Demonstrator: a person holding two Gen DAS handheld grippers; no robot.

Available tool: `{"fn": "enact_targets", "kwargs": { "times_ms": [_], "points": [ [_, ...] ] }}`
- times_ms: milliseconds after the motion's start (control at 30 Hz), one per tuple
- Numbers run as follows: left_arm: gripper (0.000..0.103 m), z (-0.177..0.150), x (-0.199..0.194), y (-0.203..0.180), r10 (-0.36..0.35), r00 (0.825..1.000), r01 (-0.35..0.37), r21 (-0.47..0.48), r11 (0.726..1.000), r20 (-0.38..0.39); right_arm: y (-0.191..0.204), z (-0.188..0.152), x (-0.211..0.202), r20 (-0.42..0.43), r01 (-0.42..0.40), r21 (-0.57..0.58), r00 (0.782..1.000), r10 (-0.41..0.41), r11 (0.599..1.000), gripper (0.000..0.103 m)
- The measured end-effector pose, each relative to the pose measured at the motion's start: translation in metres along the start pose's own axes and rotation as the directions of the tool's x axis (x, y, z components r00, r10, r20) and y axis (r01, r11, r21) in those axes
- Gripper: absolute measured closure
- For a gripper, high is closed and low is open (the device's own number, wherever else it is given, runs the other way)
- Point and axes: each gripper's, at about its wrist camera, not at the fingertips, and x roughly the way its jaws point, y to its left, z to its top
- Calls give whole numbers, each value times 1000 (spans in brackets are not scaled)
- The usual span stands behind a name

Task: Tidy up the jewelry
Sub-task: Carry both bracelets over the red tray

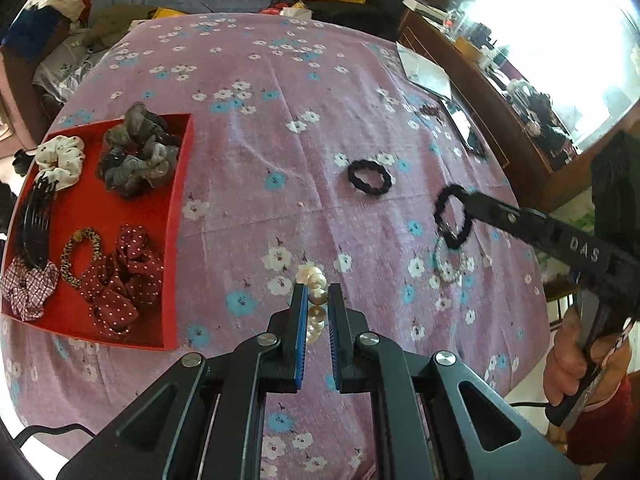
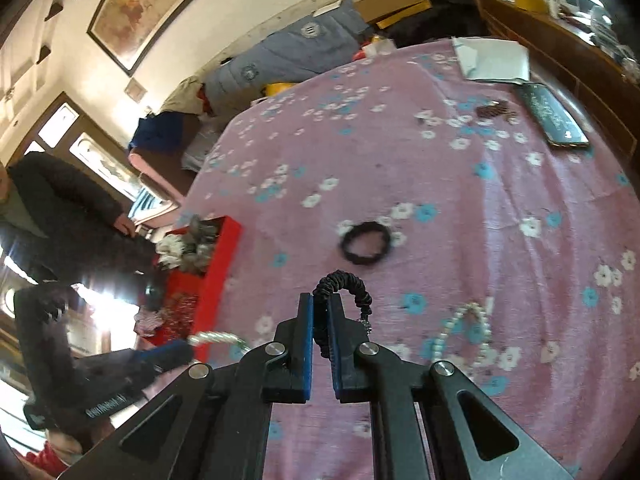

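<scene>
My left gripper (image 1: 318,294) is shut on a pearl strand (image 1: 316,280) just above the pink flowered cloth (image 1: 280,140), right of the red tray (image 1: 132,208). The tray holds several scrunchies and a black hair comb (image 1: 34,220). My right gripper (image 2: 320,306) is shut on a black hair tie (image 2: 346,284), which hangs off the cloth; in the left wrist view this tie (image 1: 452,216) dangles from the right gripper (image 1: 468,197). A second black hair tie (image 1: 369,179) (image 2: 366,246) lies flat on the cloth. A pearl bracelet (image 1: 450,264) (image 2: 464,332) lies below the lifted tie.
A phone (image 2: 552,120), white paper (image 2: 492,60) and a dark red beaded piece (image 2: 492,110) lie at the cloth's far right. A wooden cabinet (image 1: 480,80) runs along that side. Bedding and boxes are piled beyond the far edge. A person in a dark jacket (image 2: 60,208) stands beyond the tray.
</scene>
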Motion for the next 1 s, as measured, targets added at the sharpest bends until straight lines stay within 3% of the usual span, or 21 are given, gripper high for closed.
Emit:
{"fn": "enact_targets", "kwargs": {
  "times_ms": [467,567,733,1000],
  "points": [
    [94,-6,2,3,-14,999,16,51,999,-29,39,5,32,-69,3,-63,998,-7,998,95],
    [94,-6,-8,6,-4,1000,3,53,999,12,43,9,38,-87,-15,-56,996,10,998,95],
    [94,-1,-31,36,38,997,-37,-19,999,73,66,16,48,-92,-40,-117,995,30,992,95],
    [94,32,-80,116,98,983,-69,-178,982,158,122,26,77,-126,-164,-192,982,142,967,94]
  ]
}}
